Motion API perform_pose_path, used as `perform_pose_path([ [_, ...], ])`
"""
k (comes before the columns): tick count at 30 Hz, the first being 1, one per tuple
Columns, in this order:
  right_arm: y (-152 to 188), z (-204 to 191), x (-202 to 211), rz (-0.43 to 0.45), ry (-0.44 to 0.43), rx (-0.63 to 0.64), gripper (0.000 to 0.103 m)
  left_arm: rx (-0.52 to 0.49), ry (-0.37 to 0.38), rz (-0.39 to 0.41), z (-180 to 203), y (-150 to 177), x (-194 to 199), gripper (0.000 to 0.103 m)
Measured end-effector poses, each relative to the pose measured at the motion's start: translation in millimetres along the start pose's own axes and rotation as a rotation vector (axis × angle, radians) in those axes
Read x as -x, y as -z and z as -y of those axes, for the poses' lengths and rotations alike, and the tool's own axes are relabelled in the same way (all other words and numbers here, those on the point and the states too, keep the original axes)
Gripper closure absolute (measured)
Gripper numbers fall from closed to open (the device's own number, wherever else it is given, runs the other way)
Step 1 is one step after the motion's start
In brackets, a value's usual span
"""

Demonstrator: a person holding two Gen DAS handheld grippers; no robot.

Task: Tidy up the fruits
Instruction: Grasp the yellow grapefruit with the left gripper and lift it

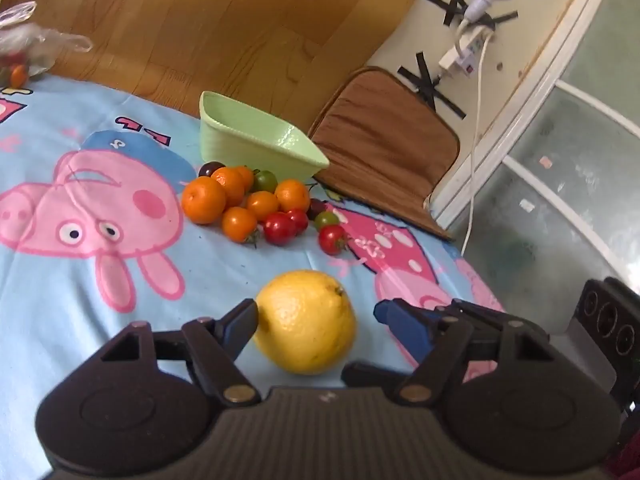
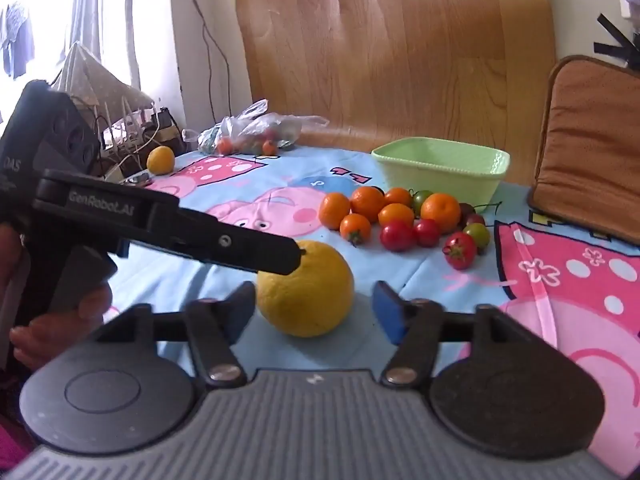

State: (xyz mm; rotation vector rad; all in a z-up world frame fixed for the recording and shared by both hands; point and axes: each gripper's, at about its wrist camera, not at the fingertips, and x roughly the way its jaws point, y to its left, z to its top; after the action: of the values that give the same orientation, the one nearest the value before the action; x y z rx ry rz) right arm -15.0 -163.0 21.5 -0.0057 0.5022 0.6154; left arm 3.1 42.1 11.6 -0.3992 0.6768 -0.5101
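A big yellow citrus [image 1: 306,322] sits on the cartoon tablecloth [image 1: 60,280] between both grippers. The left gripper [image 1: 316,322] stands wide, its left finger against the rind, the right one apart. The right gripper [image 2: 314,312] gapes too, touching nothing. Beyond lie oranges [image 2: 366,202] and tomatoes [image 2: 396,236] beside an empty green basket [image 2: 440,168].

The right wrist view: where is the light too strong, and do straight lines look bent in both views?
Right wrist view: the bright window at upper left is washed out, and glare streaks the upright wooden board. Left wrist view: light is more even; the white door frame at right curves strongly, typical fisheye distortion. In both views the large round yellow citrus fruit looks reasonably sharp.
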Motion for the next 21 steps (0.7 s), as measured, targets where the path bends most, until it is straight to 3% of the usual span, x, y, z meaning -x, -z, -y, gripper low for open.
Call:
perform_pose_path([
  [3,-1.5,4.5,-17.9,-0.049,-0.018,0.013,0.029,0.0,-0.029,-0.026,-1.1,2.6,-8.4,0.035],
  [5,4.3,2.7,-35.6,-0.042,-0.006,0.042,0.03,0.0,-0.036,-0.031,-2.3,5.5,-13.2,0.038],
  [6,5.0,-1.1,-35.0,-0.039,-0.003,0.06,0.038,0.003,-0.038,-0.026,-1.9,5.2,-13.4,0.039],
  [9,-2.3,-1.1,-37.2,-0.025,0.01,0.054,0.04,0.003,-0.061,-0.001,-0.1,-7.1,-12.3,0.039],
  [12,-25.7,5.7,-32.3,0.048,-0.013,0.021,0.04,-0.039,-0.036,0.039,-0.8,-42.2,-12.7,0.038],
  [15,-50.2,18.7,-37.2,0.095,0.025,0.039,0.04,-0.121,-0.056,0.082,11.0,-83.5,-28.7,0.037],
  [18,-79.2,40.2,-52.7,0.154,0.082,0.078,0.04,-0.148,-0.068,0.097,11.4,-129.7,-64.0,0.036],
  [21,-99.6,73.2,-75.7,0.129,0.097,0.03,0.04,-0.137,-0.072,0.063,6.1,-163.8,-106.6,0.036],
])
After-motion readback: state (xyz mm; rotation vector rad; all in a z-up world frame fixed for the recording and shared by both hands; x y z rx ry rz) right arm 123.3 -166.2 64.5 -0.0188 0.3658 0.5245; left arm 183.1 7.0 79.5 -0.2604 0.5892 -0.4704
